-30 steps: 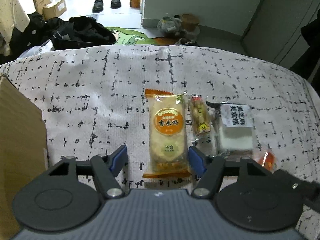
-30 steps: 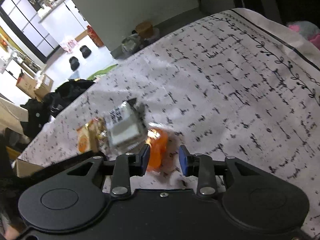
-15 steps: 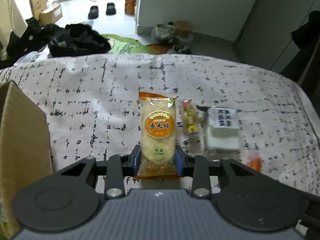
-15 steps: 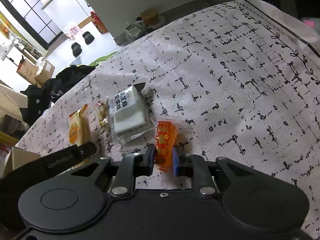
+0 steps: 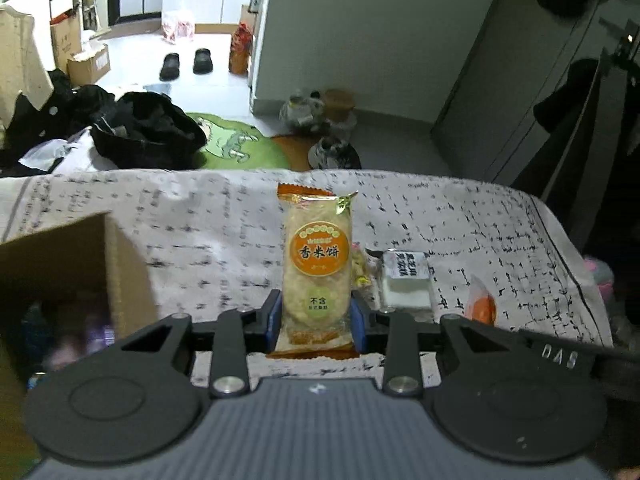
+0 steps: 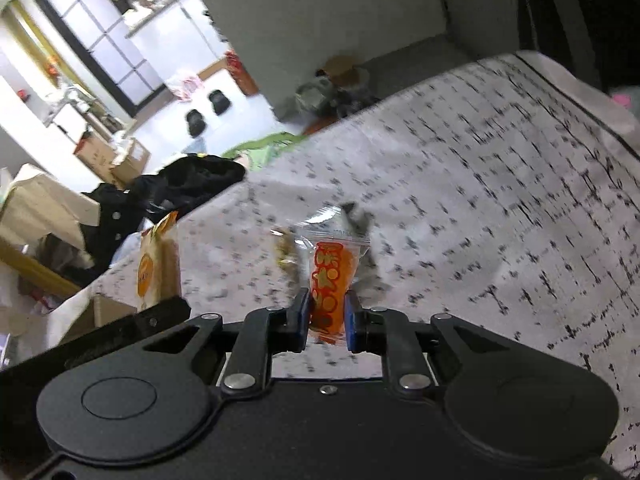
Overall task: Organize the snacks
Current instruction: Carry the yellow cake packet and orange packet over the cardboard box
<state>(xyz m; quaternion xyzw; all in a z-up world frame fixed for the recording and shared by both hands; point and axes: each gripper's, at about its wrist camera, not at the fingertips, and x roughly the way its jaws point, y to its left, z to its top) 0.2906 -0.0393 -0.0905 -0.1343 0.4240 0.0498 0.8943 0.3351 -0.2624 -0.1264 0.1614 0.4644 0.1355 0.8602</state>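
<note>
- The left gripper (image 5: 316,318) squeezes a rice cracker pack (image 5: 317,268) between its two blue pads (image 5: 273,318).
- The pack is yellow and orange with a round orange label. It stands up tall, lifted off the cloth.
- The jaws of this gripper have just been closing, and the pack is between them.
- The right gripper (image 6: 326,320) is clamped on a small orange candy pack (image 6: 330,276). The clear top of the pack sticks up above the pads.
- These jaws have also just been closing, with the candy pack between them.
- In the left view the orange candy pack shows at the right, held up above the cloth.
- A white cloth with black marks (image 5: 200,232) covers the table.
- Two more snacks lie on the cloth just to the right of the cracker pack: a small nut pack (image 5: 360,268) and a white pack with a dark label (image 5: 406,280). They sit side by side.
- An open cardboard box (image 5: 72,264) stands at the left of the cloth.
- Past the cloth lie a green mat (image 5: 236,146) and black clothes (image 5: 144,132) on the floor.
</note>
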